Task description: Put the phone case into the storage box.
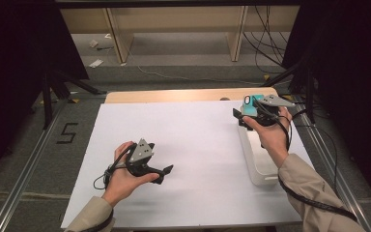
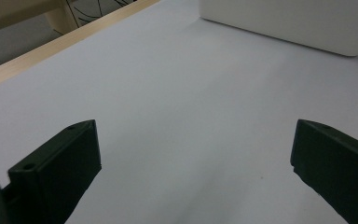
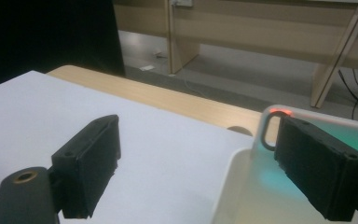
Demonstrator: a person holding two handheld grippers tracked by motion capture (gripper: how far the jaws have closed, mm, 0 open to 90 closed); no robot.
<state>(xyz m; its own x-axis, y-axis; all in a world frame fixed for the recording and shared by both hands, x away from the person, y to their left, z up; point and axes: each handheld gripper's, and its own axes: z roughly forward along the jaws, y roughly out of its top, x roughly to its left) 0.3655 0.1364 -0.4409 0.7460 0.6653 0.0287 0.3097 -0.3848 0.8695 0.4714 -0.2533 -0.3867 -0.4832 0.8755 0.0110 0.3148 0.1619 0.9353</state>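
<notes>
White sheeting covers the table (image 1: 183, 145), with bare wood showing along its far edge. Nearest, the left hand (image 1: 121, 181) holds the left gripper (image 1: 166, 170) low over the sheet, pointing right, jaws wide apart and empty. Farther right, the right hand (image 1: 270, 133) holds the right gripper (image 1: 236, 116) above the far end of a white tray (image 1: 263, 174), jaws spread wide, gripping nothing. The right gripper view shows one jaw over the tray's handled end (image 3: 268, 128), tinted green. Beyond lie grey floor, wooden legs (image 1: 118, 36) and cables (image 1: 265, 43).
</notes>
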